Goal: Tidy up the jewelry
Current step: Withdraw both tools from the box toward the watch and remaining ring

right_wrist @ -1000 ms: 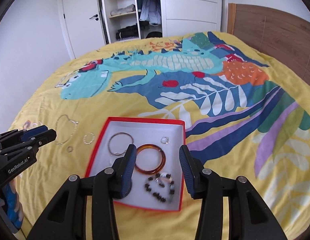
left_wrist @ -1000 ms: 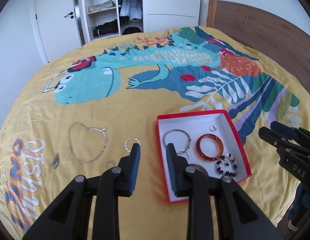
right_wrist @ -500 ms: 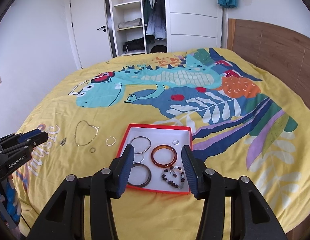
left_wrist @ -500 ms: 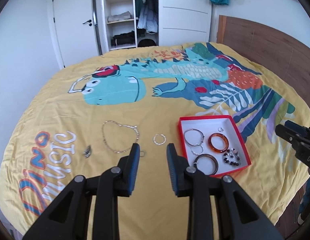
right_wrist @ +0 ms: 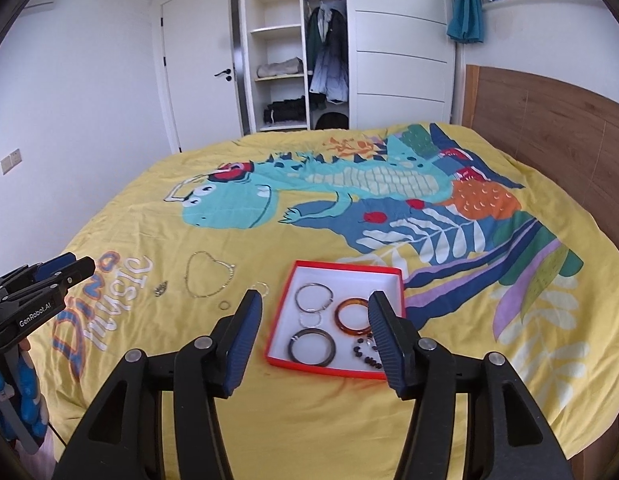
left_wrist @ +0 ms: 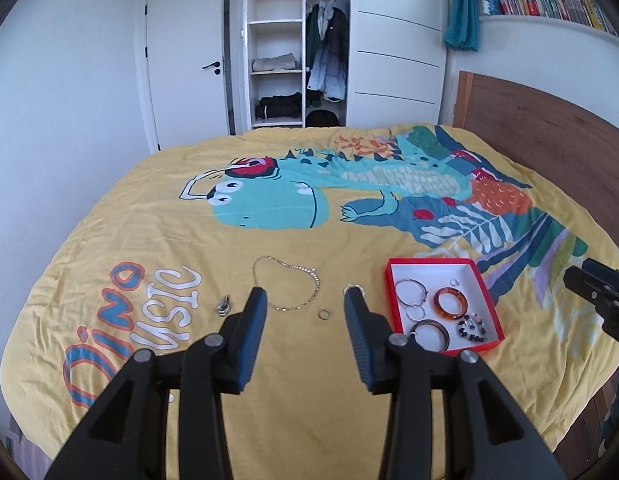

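Both my claws hang above the yellow dinosaur-print bedspread (left_wrist: 157, 240) with nothing in them: my left gripper (left_wrist: 305, 304) spread wide, my right gripper (right_wrist: 315, 308) just as wide. The red-rimmed white cardboard tray (right_wrist: 349, 270) already holds several bangles and a dark bead bracelet (right_wrist: 365, 354). Outside it, to its left, lie the thin silver chain necklace (left_wrist: 287, 286), a small metal ring (left_wrist: 324, 314), a little silver hoop (left_wrist: 354, 289) and a dark pendant (left_wrist: 224, 306). My worry: the soft cloth may bunch between my fingers, and the limp chain could slip or snag
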`<action>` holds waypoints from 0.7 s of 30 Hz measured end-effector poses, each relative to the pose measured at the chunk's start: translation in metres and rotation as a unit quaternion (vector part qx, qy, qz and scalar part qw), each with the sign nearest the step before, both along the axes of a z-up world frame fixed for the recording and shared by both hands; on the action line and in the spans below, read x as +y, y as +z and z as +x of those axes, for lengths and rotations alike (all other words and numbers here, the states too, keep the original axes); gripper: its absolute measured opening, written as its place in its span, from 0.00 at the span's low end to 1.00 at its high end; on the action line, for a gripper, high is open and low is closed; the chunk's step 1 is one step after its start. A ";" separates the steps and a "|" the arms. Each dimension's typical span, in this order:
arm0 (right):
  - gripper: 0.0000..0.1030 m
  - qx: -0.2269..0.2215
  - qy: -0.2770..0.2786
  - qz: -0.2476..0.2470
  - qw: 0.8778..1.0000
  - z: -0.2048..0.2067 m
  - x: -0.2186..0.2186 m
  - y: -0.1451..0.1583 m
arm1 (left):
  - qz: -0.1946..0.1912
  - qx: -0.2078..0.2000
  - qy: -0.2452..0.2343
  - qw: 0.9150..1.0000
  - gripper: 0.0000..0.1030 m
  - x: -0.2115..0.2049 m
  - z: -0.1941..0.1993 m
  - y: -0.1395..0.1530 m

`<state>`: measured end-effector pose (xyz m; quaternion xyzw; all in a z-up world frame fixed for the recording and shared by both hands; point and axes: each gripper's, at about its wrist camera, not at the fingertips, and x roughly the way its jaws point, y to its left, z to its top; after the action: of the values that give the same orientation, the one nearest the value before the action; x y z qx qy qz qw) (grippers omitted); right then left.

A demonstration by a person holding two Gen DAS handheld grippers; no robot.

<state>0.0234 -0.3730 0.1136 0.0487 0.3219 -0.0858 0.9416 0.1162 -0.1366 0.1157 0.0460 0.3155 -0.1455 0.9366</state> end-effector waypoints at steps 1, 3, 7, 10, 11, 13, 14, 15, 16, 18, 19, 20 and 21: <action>0.53 -0.001 0.002 -0.001 1.000 -0.001 0.004 0.001 | 0.000 -0.001 0.003 1.000 0.41 0.004 0.000 0.000; 0.55 -0.004 0.007 0.001 1.000 -0.001 0.010 0.003 | -0.007 0.000 0.003 1.000 0.48 0.014 -0.002 0.001; 0.63 -0.009 0.012 0.010 1.000 0.000 0.020 0.002 | -0.026 0.022 0.001 0.999 0.52 0.036 0.000 -0.002; 0.64 -0.011 0.015 0.015 1.000 0.001 0.025 0.000 | -0.029 0.025 0.016 0.999 0.55 0.057 0.000 -0.006; 0.64 -0.011 0.017 0.016 1.000 0.002 0.027 -0.001 | -0.026 0.026 0.026 0.999 0.55 0.066 0.002 -0.009; 0.64 -0.011 0.023 0.019 0.999 0.005 0.030 -0.003 | -0.021 0.029 0.044 0.998 0.55 0.080 0.005 -0.014; 0.64 -0.011 0.024 0.020 0.999 0.007 0.031 -0.004 | -0.021 0.031 0.050 0.998 0.55 0.086 0.007 -0.016; 0.64 -0.011 0.026 0.021 0.999 0.010 0.033 -0.005 | -0.020 0.035 0.062 0.997 0.55 0.096 0.010 -0.019; 0.64 -0.010 0.030 0.023 0.999 0.013 0.036 -0.006 | -0.020 0.035 0.067 0.997 0.55 0.100 0.012 -0.020; 0.64 -0.009 0.038 0.025 0.999 0.018 0.041 -0.010 | -0.021 0.038 0.087 0.995 0.55 0.116 0.018 -0.025; 0.64 -0.007 0.042 0.026 0.999 0.022 0.044 -0.012 | -0.019 0.039 0.096 0.994 0.55 0.123 0.022 -0.028; 0.64 -0.005 0.048 0.027 0.998 0.026 0.047 -0.015 | -0.018 0.039 0.101 0.994 0.55 0.128 0.024 -0.030; 0.64 -0.004 0.052 0.028 0.998 0.030 0.050 -0.018 | -0.016 0.041 0.110 0.993 0.55 0.133 0.029 -0.033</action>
<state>0.0538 -0.3233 0.0961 0.0588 0.3230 -0.0271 0.9442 0.1455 -0.0034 0.0826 -0.0097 0.3544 -0.0487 0.9338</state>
